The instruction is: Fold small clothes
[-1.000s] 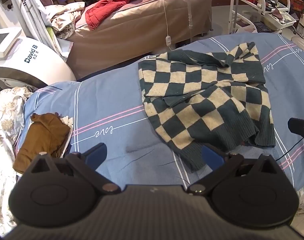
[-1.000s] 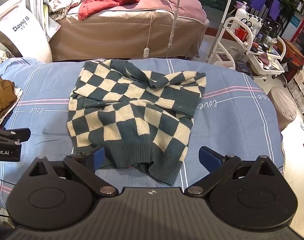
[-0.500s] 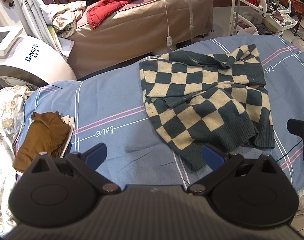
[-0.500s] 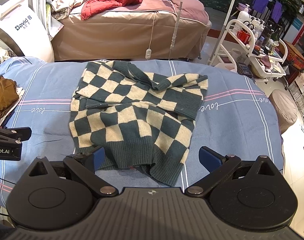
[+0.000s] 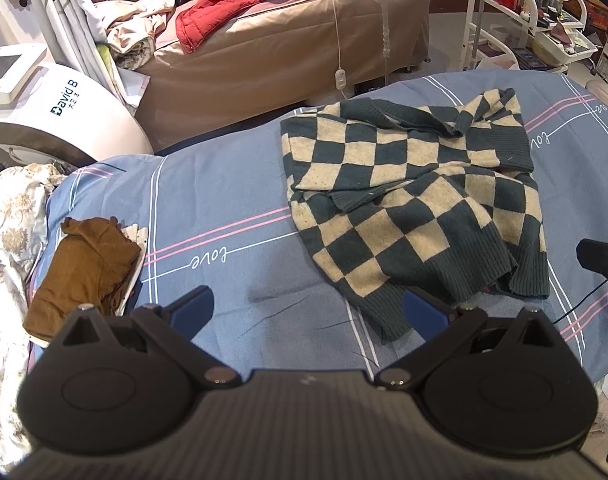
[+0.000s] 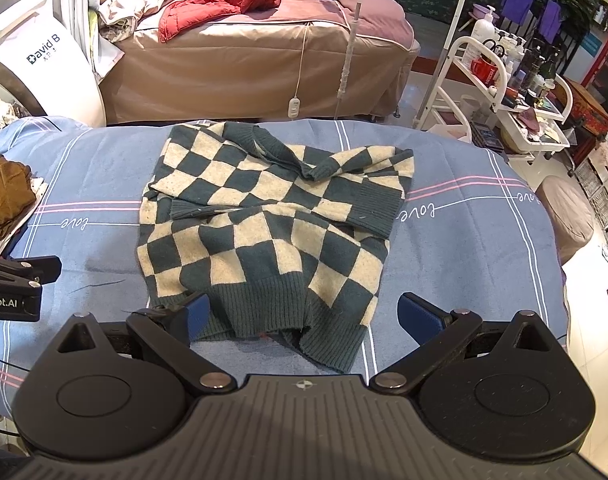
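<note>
Both pairs of blue-padded fingers stand spread wide with nothing between them. On the left gripper point(image 5: 306, 308) the pads hang above the blue striped bedsheet point(image 5: 224, 200), its right pad just at the near corner of the checkered sweater point(image 5: 408, 204). On the right gripper point(image 6: 308, 314) the left pad point(image 6: 196, 314) overlaps the sweater's point(image 6: 264, 220) dark ribbed hem in the view, while the right pad sits over bare sheet point(image 6: 464, 240) beside the garment; whether either pad touches the cloth cannot be told.

The sweater, knitted in dark green and cream squares, lies partly folded in the middle of the sheet. Its sleeves are laid across the chest, one ribbed cuff pointing toward the left side, and the collar bunches at the far edge. The hem nearest the grippers is rumpled, and one corner curls outward.

At the sheet's left edge, well apart from the sweater, rests a folded brown garment point(image 5: 80, 264) on top of something pale. Beyond the sheet stands a tan-covered bed point(image 6: 244, 56) with a red jacket point(image 6: 224, 0) heaped on it, a white machine point(image 5: 52, 108) marked "David B" to the left, and a white trolley point(image 6: 500, 92) crowded with bottles to the right. From the right wrist view the left gripper's black body point(image 6: 16, 280) shows at the left border.
</note>
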`<state>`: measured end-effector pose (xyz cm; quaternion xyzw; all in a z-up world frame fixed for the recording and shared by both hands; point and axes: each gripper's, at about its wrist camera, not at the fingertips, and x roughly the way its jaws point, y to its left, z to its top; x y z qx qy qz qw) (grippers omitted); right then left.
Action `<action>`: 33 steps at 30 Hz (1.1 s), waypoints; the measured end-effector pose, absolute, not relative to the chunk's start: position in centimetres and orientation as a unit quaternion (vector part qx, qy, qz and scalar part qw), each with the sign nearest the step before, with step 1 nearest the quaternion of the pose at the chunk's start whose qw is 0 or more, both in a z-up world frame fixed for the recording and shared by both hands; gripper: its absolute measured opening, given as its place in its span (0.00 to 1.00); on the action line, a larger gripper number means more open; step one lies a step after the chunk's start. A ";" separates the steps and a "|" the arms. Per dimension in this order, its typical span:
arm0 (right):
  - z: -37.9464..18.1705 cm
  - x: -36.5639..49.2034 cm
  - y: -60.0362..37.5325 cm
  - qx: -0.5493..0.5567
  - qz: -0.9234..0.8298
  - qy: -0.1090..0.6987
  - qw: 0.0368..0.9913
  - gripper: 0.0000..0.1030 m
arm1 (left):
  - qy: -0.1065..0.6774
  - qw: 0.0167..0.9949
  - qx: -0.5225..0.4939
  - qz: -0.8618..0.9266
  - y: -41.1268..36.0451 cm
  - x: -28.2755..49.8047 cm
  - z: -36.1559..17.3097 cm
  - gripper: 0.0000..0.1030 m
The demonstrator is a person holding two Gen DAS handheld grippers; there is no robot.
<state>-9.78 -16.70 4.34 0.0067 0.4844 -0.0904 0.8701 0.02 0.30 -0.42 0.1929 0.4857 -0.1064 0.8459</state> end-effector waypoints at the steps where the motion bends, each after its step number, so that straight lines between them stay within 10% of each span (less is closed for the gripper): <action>1: 4.4 -9.7 -16.7 0.007 -0.091 0.485 0.869 1.00 | 0.483 0.848 0.194 -0.105 0.3 0.3 -0.3 1.00; 33: 4.2 -9.9 -16.0 0.002 -0.098 0.484 0.870 1.00 | 0.472 0.854 0.193 -0.097 1.0 0.6 -0.2 1.00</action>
